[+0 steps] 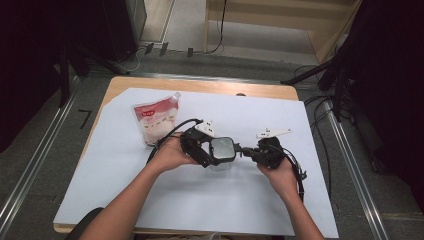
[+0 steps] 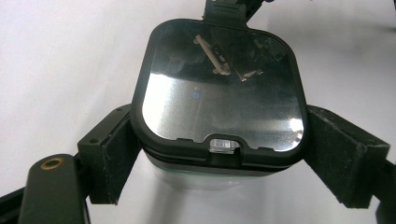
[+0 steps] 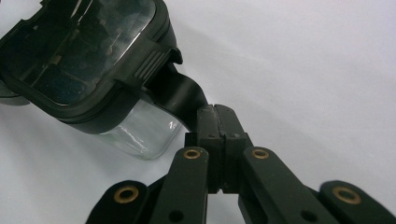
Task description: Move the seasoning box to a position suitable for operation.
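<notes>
The clear container [image 1: 222, 152] with its dark lid [image 2: 217, 88] stands on the white sheet [image 1: 200, 195] near the middle of the tabletop [image 1: 117, 82], between the two tongs. The left tongs [image 1: 206, 150] grip it: their padded jaws press against its two opposite sides, just under the lid's rim. The right tongs [image 1: 248, 152] are closed on the black latch flap [image 3: 180, 95] that sticks out from the lid's edge on the container's right. Beyond the container, to its left and well apart, a red-and-white pouch [image 1: 155, 120] lies on the sheet. Farther off, past the tabletop's edge, are grey floor, cables [image 1: 320, 107] and dark stands.
</notes>
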Demonstrator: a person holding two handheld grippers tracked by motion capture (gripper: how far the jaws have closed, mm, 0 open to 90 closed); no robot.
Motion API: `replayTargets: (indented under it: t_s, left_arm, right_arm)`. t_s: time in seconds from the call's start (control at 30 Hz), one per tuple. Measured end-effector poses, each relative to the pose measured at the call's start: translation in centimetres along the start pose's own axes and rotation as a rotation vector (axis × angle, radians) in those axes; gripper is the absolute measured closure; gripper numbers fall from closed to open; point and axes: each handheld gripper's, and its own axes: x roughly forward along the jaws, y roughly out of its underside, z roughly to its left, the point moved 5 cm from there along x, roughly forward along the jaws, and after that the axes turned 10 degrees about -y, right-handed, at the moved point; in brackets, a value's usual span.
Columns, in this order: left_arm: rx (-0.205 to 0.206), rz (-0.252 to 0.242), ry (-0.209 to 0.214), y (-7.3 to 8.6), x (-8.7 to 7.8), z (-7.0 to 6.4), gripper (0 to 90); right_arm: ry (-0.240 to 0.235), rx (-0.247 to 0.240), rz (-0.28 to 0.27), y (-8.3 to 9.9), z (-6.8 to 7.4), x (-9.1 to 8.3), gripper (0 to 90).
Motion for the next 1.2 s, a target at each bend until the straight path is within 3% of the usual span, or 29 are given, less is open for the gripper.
replayTargets:
  t_s: [0.53,1.2]
  left_arm:
    - [0.003,0.0,0.008,-0.21,-0.15,-0.12,17.5]
    - [0.024,-0.005,-0.018,-0.7,-0.63,-0.34,18.1]
  right_arm:
    - [-0.004,-0.005,-0.001,-0.01,0.03,0.04,90.0]
    - [-0.009,-0.003,0.0,0.01,0.1,0.02,90.0]
